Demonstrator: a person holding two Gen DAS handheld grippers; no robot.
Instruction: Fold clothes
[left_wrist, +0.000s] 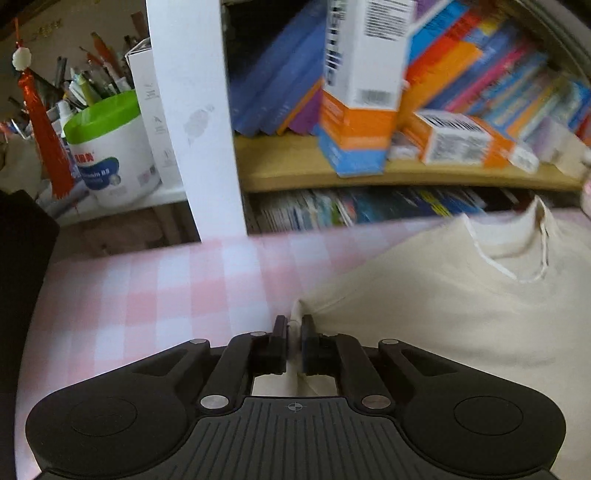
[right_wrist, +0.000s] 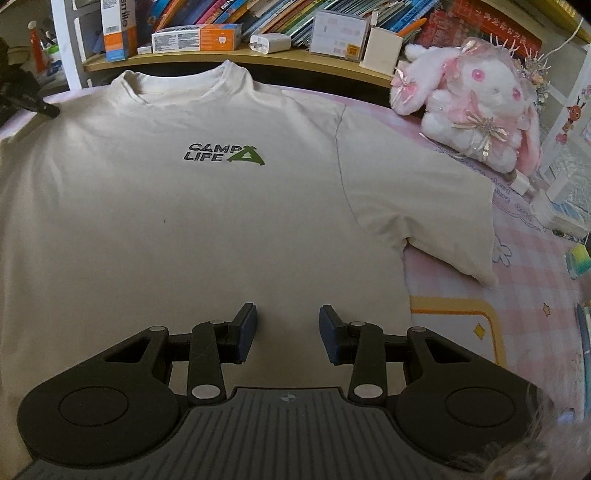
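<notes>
Pinching T-shirt (left_wrist: 443, 314) edge, left gripper (left_wrist: 294, 328); right gripper (right_wrist: 288, 325) gapes.

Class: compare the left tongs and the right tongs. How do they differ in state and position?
The left tongs are shut on the T-shirt, pinching its edge; the right tongs are open and grip nothing. Left sits at the shirt's side edge, right over its lower front. Both are black, two-fingered.

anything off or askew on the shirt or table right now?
Mostly fine. The t-shirt lies flat, print up, with no spill or tear visible. Its left edge is bunched where the left gripper pinches it. A small dark speck marks the chest. The right gripper hovers open above the lower front.
</notes>
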